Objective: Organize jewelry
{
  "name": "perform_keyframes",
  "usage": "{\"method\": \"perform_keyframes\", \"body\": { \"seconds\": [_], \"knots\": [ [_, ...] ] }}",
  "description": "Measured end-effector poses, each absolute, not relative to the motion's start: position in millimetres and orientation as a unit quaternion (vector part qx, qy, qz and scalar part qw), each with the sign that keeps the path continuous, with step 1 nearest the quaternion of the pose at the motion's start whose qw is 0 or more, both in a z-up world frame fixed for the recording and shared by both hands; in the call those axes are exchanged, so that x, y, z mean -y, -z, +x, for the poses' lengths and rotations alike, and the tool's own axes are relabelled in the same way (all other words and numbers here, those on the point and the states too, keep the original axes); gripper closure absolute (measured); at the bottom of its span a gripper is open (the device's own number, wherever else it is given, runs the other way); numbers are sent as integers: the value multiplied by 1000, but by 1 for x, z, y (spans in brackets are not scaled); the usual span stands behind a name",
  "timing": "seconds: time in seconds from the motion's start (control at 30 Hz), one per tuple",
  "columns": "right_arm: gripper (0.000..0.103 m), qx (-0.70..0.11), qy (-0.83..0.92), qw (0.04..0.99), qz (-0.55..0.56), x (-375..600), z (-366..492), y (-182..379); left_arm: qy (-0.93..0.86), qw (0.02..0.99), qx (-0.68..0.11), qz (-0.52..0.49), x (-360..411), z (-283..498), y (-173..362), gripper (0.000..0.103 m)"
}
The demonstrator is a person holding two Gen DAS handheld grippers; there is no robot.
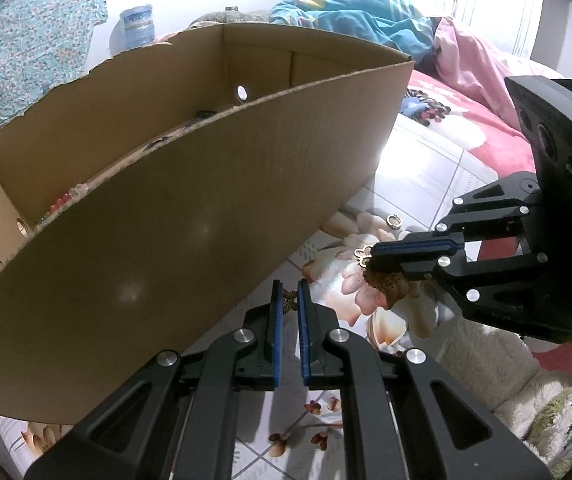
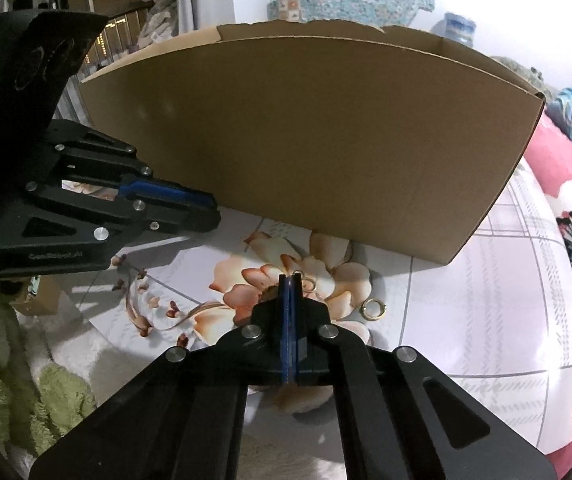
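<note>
A thin gold looped earring (image 2: 306, 282) is pinched at the tips of the right gripper (image 2: 291, 278), its jaws pressed together on it. A gold ring (image 2: 373, 309) lies just right of them on the floral bedspread (image 2: 486, 320). The left gripper (image 1: 290, 294), jaws nearly together, nips a small bronze ornament (image 1: 289, 302). Ahead stands a cardboard box (image 1: 186, 220) holding beads (image 1: 62, 200). The left gripper's side reads "GenRobot.AI" (image 2: 56, 256).

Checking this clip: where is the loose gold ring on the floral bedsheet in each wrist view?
Left wrist view: the gold ring lies right of centre on the sheet, just beyond the right hand-held gripper and right of the cardboard box.
Right wrist view: the ring lies just right of this hand-held gripper's closed fingertips, below the box's near wall.
Shared landmark: the cardboard box.
</note>
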State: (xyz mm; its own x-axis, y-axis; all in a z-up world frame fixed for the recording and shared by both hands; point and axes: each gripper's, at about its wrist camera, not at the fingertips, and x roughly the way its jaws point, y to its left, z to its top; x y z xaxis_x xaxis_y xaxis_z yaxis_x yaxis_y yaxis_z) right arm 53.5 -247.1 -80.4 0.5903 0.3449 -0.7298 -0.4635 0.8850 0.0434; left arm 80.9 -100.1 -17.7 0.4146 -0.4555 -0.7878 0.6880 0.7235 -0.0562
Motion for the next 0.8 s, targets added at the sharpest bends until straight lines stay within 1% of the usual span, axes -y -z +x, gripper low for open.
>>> {"method": "perform_keyframes", "body": {
  "seconds": [0.07,0.13,0.17,0.2,0.27,0.47,0.53,0.57,0.6,0.73,0.77,0.8],
  "knots": [
    [103,-398,-237,884,-63,247,49,79,345,830,-417,137,100,81,17,97],
    [101,-396,-242,884,-54,248,47,77,345,830,-418,136,99,81,18,97],
    [98,-392,-241,886,-51,250,47,74,345,829,-418,136,99,81,19,97],
    [89,-390,-241,887,-49,253,48,73,345,829,-418,137,99,81,19,97],
    [78,-384,-237,891,-47,258,50,69,345,828,-419,138,99,81,19,97],
    [77,-401,-254,877,-78,250,58,77,345,828,-419,137,99,81,19,97],
    [79,-397,-253,877,-98,244,57,83,345,829,-419,136,99,80,19,97],
    [87,-397,-252,876,-107,241,57,82,345,829,-419,135,99,80,19,97],
    [90,-399,-255,874,-104,240,57,81,345,829,-419,136,98,80,19,97],
    [91,-399,-257,875,-94,236,60,78,345,828,-419,136,98,80,19,97],
    [101,-399,-261,875,-89,236,60,77,345,829,-419,136,98,80,19,97],
    [103,-400,-261,874,-86,239,60,77,345,829,-419,136,98,80,19,97]
  ]
}}
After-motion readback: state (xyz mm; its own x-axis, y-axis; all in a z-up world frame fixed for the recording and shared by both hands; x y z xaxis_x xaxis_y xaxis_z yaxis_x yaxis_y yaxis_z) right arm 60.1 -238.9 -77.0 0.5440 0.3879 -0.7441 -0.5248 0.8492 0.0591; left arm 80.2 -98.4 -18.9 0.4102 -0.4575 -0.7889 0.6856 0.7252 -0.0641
